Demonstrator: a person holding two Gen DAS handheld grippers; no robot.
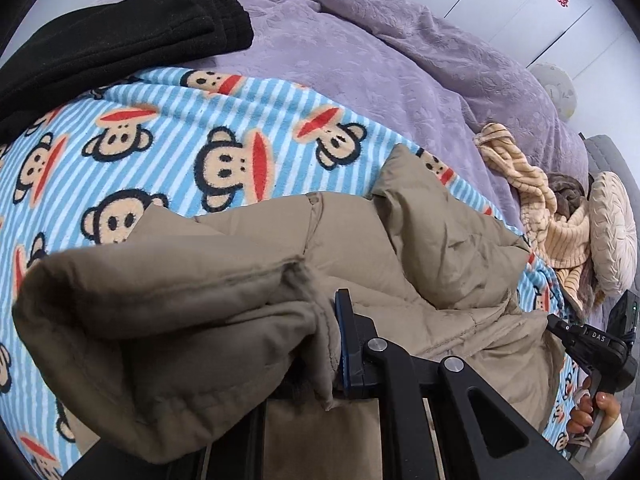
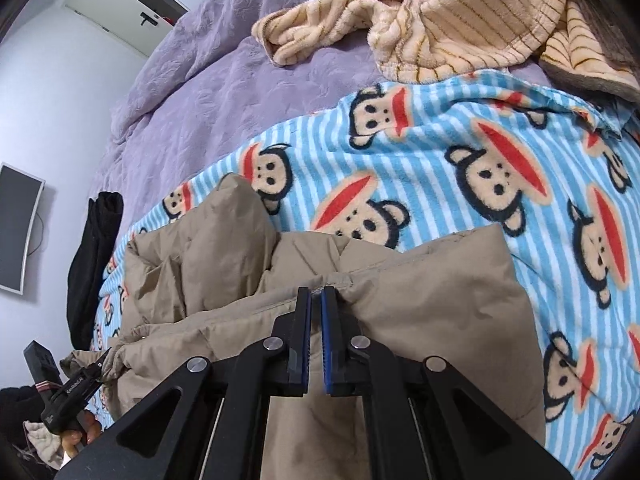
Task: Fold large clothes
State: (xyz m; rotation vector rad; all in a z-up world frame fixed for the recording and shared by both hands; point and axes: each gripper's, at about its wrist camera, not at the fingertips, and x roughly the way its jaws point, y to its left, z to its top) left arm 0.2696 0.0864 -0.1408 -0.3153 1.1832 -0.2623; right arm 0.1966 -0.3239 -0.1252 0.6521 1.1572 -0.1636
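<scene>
A tan padded jacket [image 1: 420,252] lies crumpled on a blue-striped monkey-print blanket [image 1: 180,128] on the bed. My left gripper [image 1: 324,312] is shut on a thick folded edge of the jacket. The fabric drapes over and hides one finger, and only the blue-padded finger [image 1: 344,340] shows. In the right wrist view, my right gripper [image 2: 316,292] pinches a seam of the jacket [image 2: 432,300] near its near edge, with the two pads almost touching. Each gripper also appears in the other view, held by a hand: the right gripper [image 1: 554,322] and the left gripper [image 2: 102,364].
A black garment [image 1: 120,32] lies folded at the blanket's far left. A yellow striped fleece garment [image 2: 440,16] is heaped beyond the blanket, next to a round cushion [image 1: 612,232]. A purple quilt [image 1: 360,40] covers the bed. A monitor [image 2: 18,228] hangs on the wall.
</scene>
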